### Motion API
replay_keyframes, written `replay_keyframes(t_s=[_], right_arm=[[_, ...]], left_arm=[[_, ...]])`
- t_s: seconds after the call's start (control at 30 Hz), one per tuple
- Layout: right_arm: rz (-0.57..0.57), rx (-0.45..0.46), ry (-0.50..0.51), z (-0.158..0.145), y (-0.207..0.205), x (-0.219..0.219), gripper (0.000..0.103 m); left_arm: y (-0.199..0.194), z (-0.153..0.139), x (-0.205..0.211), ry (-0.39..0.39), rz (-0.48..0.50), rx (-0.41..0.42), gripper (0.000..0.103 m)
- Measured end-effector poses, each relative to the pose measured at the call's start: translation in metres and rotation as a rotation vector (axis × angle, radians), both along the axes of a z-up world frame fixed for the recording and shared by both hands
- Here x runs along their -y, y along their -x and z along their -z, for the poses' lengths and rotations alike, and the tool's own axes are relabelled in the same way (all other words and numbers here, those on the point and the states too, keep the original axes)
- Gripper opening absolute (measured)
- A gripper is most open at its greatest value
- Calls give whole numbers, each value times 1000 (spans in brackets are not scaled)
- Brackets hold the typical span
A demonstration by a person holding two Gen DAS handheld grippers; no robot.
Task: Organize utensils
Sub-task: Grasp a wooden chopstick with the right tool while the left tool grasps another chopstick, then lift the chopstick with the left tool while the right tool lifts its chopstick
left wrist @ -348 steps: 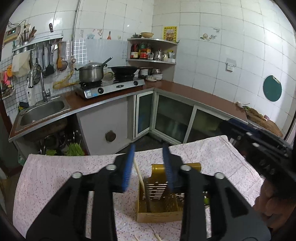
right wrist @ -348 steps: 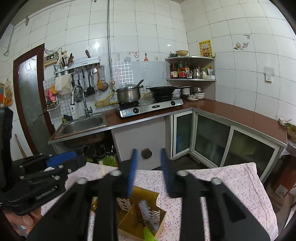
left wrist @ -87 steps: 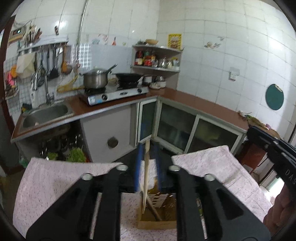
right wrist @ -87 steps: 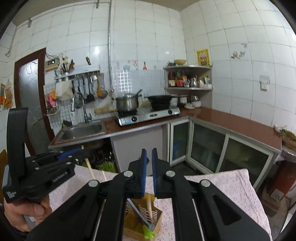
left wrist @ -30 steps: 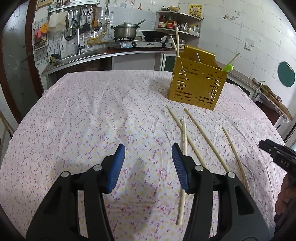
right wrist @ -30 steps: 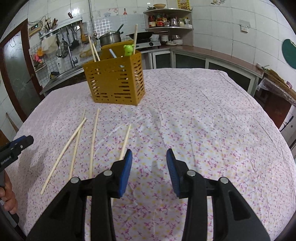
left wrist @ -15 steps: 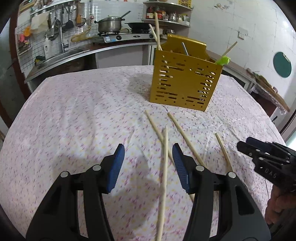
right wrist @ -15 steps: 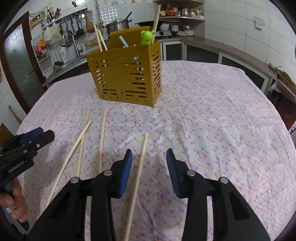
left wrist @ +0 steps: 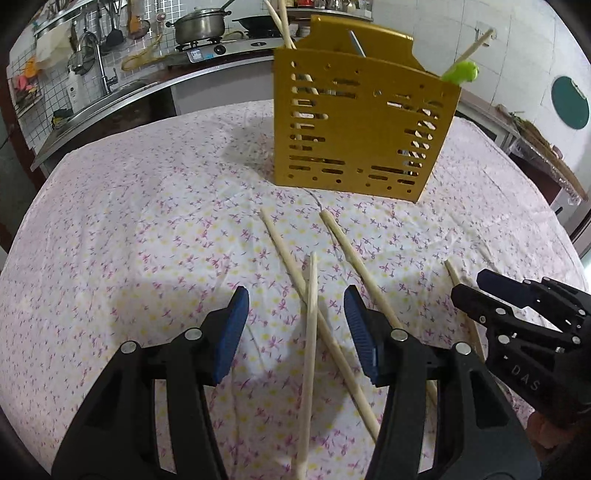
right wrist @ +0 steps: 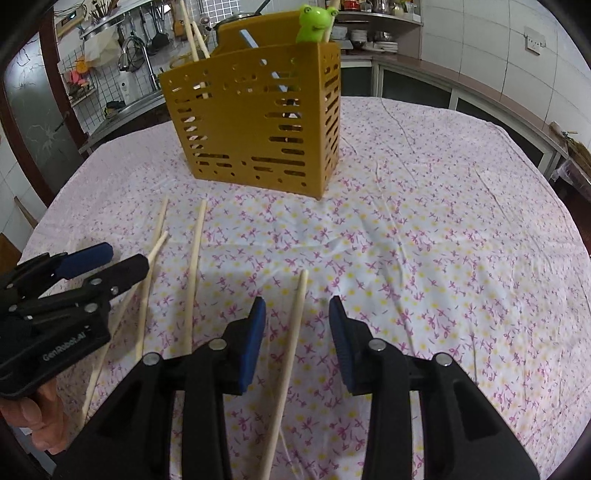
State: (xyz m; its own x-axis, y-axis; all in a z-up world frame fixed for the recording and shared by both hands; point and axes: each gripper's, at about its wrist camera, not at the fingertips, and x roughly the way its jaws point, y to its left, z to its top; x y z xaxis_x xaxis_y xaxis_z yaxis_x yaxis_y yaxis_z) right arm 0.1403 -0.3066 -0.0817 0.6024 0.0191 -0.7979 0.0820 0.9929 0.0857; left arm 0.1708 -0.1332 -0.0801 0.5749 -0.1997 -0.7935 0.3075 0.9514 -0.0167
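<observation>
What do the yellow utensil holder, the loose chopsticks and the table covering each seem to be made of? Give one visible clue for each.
Utensil holder: probably moulded plastic, matte mustard, with neat punched slots and holes.
Chopsticks: likely bamboo or pale wood, unvarnished, plain cream shafts.
Table covering: thin printed cloth, judging by its creases and small floral pattern.

Both views are evenly and fairly brightly lit by soft light from above. The holder (left wrist: 360, 125) throws a soft shadow to its left on the cloth (left wrist: 147, 221), and faint shadows lie under the left gripper (left wrist: 293, 325) and the right gripper (right wrist: 297, 332). Fisheye distortion bends the tile lines and cloth edges, with black vignetting in every corner. The centre is sharp; the kitchen background at the top is slightly soft, with small glare on the pot (left wrist: 199, 26).
</observation>
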Motion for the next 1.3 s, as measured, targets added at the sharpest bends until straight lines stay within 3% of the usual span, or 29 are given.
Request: replay_keyframes(t_s=[0.2, 0.3, 0.43, 0.57, 0.93, 1.3], right_arm=[[-1, -20, -1, 6, -3, 0, 27], [4, -28, 4, 9, -4, -1, 20], [5, -24, -4, 9, -4, -2, 8], [11, -18, -8, 8, -1, 0, 7], [18, -8, -20, 5, 3, 8, 7], [23, -5, -19, 3, 6, 13, 8]], left_arm=[[-9, 14, 6, -23, -2, -35, 52], [-9, 20, 7, -25, 4, -47, 40], [-10, 17, 2, 8, 4, -51, 12], [-11, 13, -5, 38, 3, -49, 5], [-9, 1, -30, 128, -25, -56, 5], [-10, 3, -38, 141, -37, -68, 5]])
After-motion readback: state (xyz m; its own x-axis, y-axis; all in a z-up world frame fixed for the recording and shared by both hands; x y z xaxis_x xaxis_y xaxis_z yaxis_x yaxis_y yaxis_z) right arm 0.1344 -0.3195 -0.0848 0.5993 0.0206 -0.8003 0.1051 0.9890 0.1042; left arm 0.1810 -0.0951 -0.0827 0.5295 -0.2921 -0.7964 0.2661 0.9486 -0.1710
